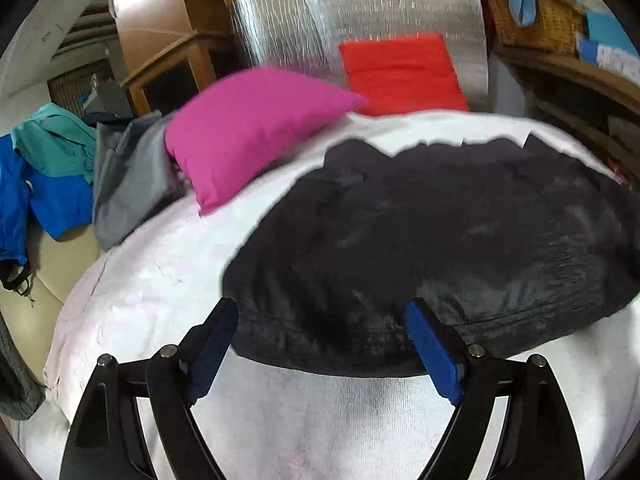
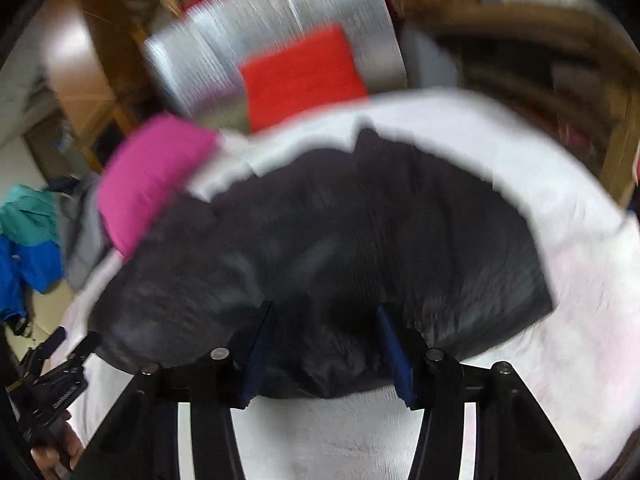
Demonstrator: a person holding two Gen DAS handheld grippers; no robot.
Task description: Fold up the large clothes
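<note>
1. A large dark grey, almost black garment of soft, slightly shiny cloth (image 1: 432,248) lies on a white textured cover (image 1: 152,280) spread over the bed, its near hem close to the front edge where I stand.

2. It looks already folded at least once: the outline is a compact, rounded slab, not a spread shape with sleeves or legs, and the near edge looks thick, as if layers are stacked there. The far edge is ragged and uneven, so I judge the fold rough and unfinished.

3. The left claw (image 1: 320,320) hangs above the near hem with its blue-padded fingers (image 1: 434,354) spread wide; nothing is pinched between them.

4. The right claw (image 2: 324,330) also hovers over the near hem, further to the right along it. Its pads stand partly apart and do not press the cloth, though that view is blurred.

5. In the right wrist view the left claw shows at the lower left, held in a person's hand (image 2: 60,452).

6. A bright pink cushion (image 1: 248,132) rests just beside the garment's far left corner, and a red cushion (image 1: 404,74) lies behind it against a silver quilted panel (image 1: 312,24).

7. What is left, in my judgement: another fold or a tidy-up of this piece, then the blue and teal clothes (image 1: 44,176) and a grey garment (image 1: 128,184) heaped to the left, which look unfolded.
</note>
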